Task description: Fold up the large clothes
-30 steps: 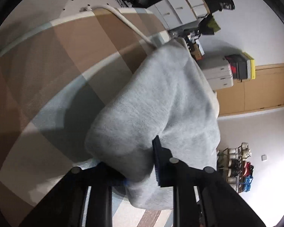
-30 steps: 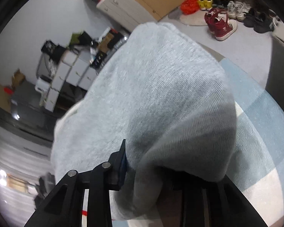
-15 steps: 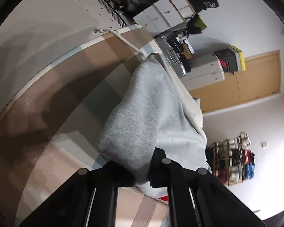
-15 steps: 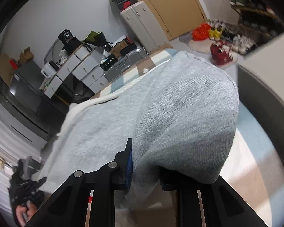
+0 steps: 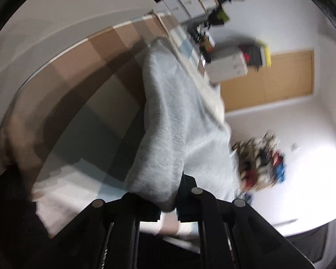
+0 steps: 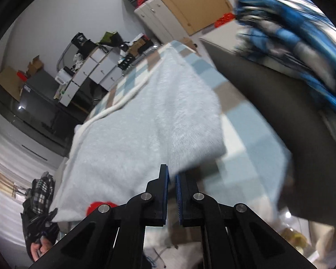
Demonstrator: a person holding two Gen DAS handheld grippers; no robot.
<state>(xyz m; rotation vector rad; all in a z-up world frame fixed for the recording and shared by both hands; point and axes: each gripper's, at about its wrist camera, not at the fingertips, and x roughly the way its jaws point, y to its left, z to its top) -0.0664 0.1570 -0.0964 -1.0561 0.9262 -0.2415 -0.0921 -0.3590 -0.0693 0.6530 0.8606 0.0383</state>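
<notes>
Grey sweatshirt (image 6: 145, 130) lies doubled on the checked bedspread (image 6: 246, 154), one fold made; further folds appear left. Left claw (image 5: 168, 204) pinches its edge, and the right claw (image 6: 171, 192), just narrowed, nips a corner.

Both grippers, left gripper (image 5: 168, 204) and right gripper (image 6: 171, 192), are matte black linkages with round silver screws, the right's fingers (image 6: 164, 186) lined with blue pads.

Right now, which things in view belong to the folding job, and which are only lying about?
Job:
- grey garment, pinched by both grippers
- left gripper
- right gripper
- checked cover under the garment

Lying about:
- white drawer units
- blurred shoe rack
- wooden door
</notes>
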